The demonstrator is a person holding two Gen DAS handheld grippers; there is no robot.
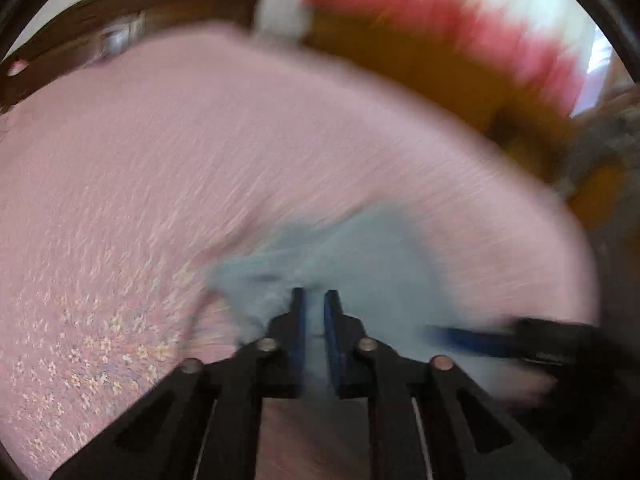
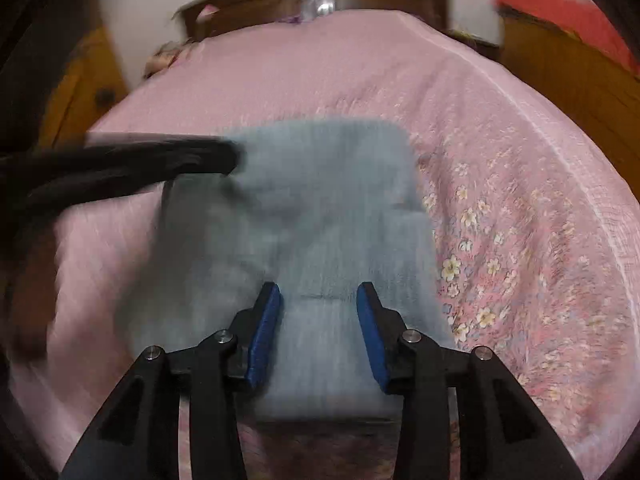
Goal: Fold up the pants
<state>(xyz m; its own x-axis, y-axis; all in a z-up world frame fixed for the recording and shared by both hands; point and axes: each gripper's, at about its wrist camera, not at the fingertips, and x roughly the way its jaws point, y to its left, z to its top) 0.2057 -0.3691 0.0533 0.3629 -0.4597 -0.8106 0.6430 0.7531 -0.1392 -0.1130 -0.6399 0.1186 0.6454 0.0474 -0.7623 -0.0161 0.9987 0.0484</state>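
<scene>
Right wrist view shows the pants (image 2: pixel 320 208) folded flat on the bed (image 2: pixel 520 160), right gripper (image 2: pixel 319 320) fingers released above them. Left gripper (image 1: pixel 314 320) looks clenched on denim. Next: likely another fold, gripping an edge.

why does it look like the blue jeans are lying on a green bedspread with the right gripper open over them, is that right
Not quite: the bedspread is pink with a floral print, not green, as the right wrist view shows. The blue jeans do lie on it, with the right gripper open over them.
</scene>
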